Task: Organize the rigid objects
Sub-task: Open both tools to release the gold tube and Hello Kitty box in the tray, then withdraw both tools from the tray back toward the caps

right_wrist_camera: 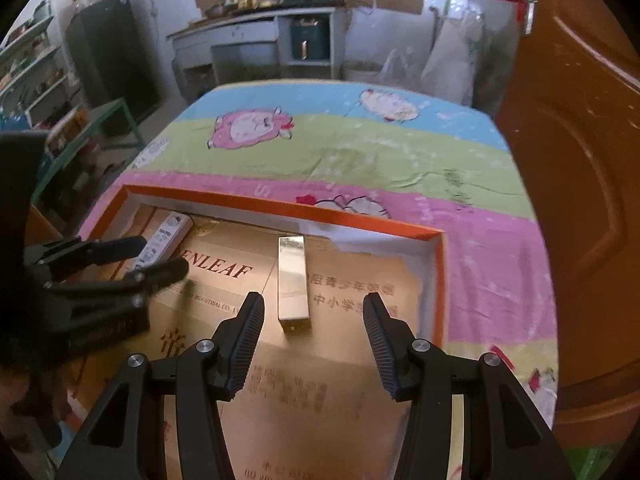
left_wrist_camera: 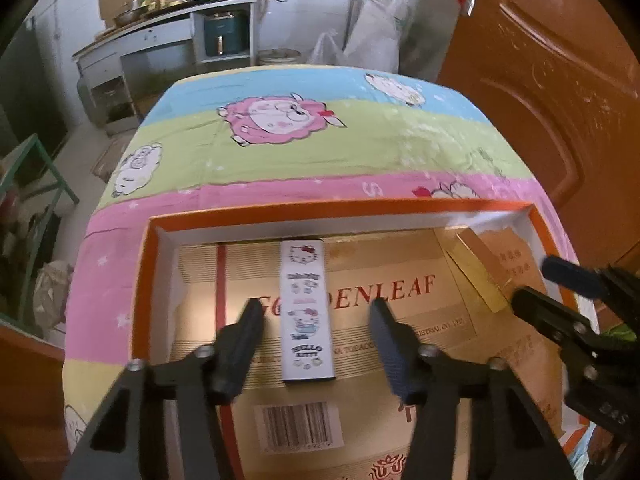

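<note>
- A table (left_wrist_camera: 320, 148) under a cartoon sheep cloth in blue, green and pink bands fills the middle of both views; a brown door (left_wrist_camera: 560, 100) stands to its right.
- An orange-rimmed tray (left_wrist_camera: 141, 280) with white inner walls lies on the pink band at the near end of the table; in the right wrist view its far rim (right_wrist_camera: 280, 206) runs slantwise.
- A flattened tan carton (left_wrist_camera: 400, 292) printed "GOLDENLEAF" lines the floor of the tray, barcode toward the camera.
- The left gripper (left_wrist_camera: 316, 308) hovers over the carton with its fingers spread wide, holding nothing; in the right wrist view it shows at the left edge (right_wrist_camera: 162, 256).
- The right gripper (right_wrist_camera: 314, 304) hangs above the right part of the tray, fingers likewise wide apart and gripping nothing; the left wrist view catches it at the right edge (left_wrist_camera: 540, 284).
- A white Hello Kitty box (left_wrist_camera: 306, 312), long and narrow, lies flat on the carton, lengthwise between the left fingers and free of both, its far end near the back wall of the tray.
- A gold box (right_wrist_camera: 294, 280), also long and narrow, lies flat on the carton in the right half of the tray, in line with the gap between the right fingers and just ahead of them, touched by neither; in the left wrist view it lies slantwise (left_wrist_camera: 476, 276).
</note>
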### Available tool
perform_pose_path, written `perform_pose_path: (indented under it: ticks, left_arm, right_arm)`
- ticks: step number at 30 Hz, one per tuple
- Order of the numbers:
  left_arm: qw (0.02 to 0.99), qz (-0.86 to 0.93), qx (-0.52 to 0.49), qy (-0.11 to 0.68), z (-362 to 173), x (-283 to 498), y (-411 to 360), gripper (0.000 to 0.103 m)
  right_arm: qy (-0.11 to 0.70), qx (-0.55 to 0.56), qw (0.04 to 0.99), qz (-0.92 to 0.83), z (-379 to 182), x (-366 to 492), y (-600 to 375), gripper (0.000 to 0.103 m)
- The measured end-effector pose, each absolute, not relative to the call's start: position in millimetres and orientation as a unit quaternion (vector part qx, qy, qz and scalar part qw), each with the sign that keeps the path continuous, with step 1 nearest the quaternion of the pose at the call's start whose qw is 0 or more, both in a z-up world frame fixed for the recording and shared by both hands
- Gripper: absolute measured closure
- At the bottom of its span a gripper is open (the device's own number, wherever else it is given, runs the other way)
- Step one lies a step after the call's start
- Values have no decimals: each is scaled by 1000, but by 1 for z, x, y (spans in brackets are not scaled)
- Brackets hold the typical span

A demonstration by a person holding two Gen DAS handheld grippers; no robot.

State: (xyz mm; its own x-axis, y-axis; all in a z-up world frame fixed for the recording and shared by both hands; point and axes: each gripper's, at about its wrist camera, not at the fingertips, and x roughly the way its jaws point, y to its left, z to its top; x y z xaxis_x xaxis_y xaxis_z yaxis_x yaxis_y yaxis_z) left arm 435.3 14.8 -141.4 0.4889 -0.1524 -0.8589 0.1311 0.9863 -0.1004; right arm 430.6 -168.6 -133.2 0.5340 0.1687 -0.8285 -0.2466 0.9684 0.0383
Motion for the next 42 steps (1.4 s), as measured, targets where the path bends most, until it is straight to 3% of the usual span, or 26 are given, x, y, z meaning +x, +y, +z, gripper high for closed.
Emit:
perform_pose_path:
  ticks: [21, 42]
  left_arm:
    - [903, -106, -34, 414, -60, 333, 35, 54]
    - [929, -107, -24, 354, -42, 198, 36, 54]
  right_arm:
    - [417, 17, 901, 123, -77, 301, -180, 50]
    - [397, 15, 909, 125, -75, 177, -168, 50]
